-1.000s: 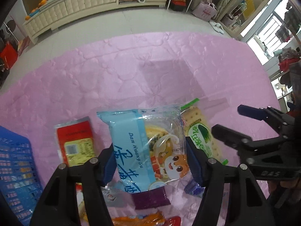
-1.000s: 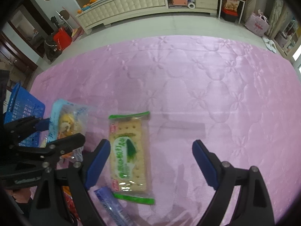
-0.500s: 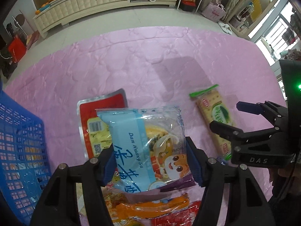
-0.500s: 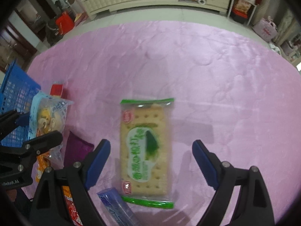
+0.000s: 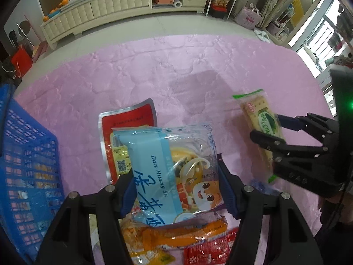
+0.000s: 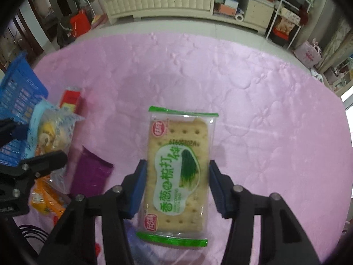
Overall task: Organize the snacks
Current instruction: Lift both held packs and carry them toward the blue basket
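Both grippers now carry snacks: the right gripper point(image 6: 176, 190) has just closed on the cracker packet point(image 6: 179, 167), the left gripper point(image 5: 176, 190) clamps the blue bag point(image 5: 169, 167) near the basket point(image 5: 26, 165).

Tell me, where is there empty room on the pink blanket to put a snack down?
The pink blanket is bare beyond and to the right of the green cracker pack, out to its far edge. The side by the blue basket is crowded: the red pouch, purple packet and orange snacks lie close together.
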